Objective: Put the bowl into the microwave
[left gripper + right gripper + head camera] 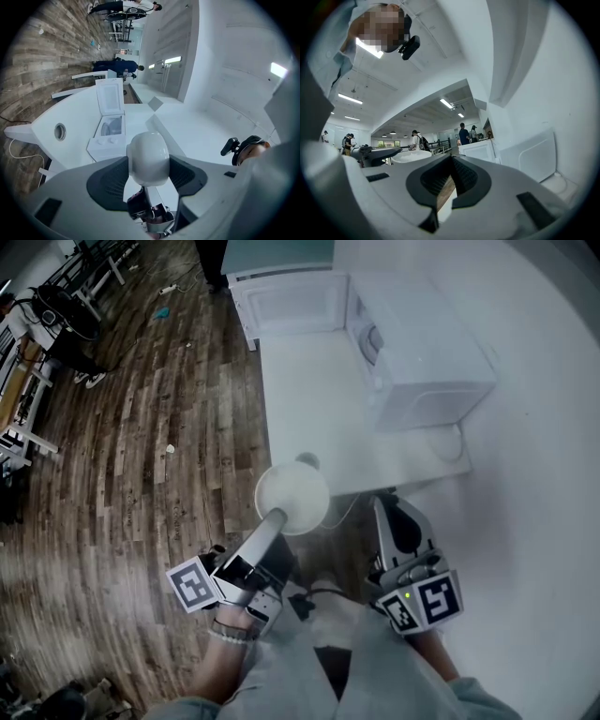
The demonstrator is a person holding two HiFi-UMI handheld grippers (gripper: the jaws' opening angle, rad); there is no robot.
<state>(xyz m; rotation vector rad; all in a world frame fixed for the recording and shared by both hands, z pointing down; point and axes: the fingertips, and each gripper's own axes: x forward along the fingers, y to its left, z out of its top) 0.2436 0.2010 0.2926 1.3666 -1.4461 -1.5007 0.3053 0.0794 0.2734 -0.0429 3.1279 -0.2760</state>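
A white bowl (298, 493) hangs over the near edge of the white table (309, 399), and my left gripper (277, 517) is shut on its rim. In the left gripper view the bowl (149, 150) stands edge-on between the two dark pads (110, 183), touching both. The white microwave (422, 362) stands at the far right of the table with its door (291, 304) swung wide open to the left; it also shows beyond the bowl as the microwave (108, 133). My right gripper (392, 512) is by the table's near edge, shut and holding nothing, jaws together (450, 159).
A round cable hole (307, 461) sits in the table just behind the bowl. A cable (452, 448) loops beside the microwave. Wood floor (141, 446) lies to the left, with desks and people far off. A white wall (544, 474) runs along the right.
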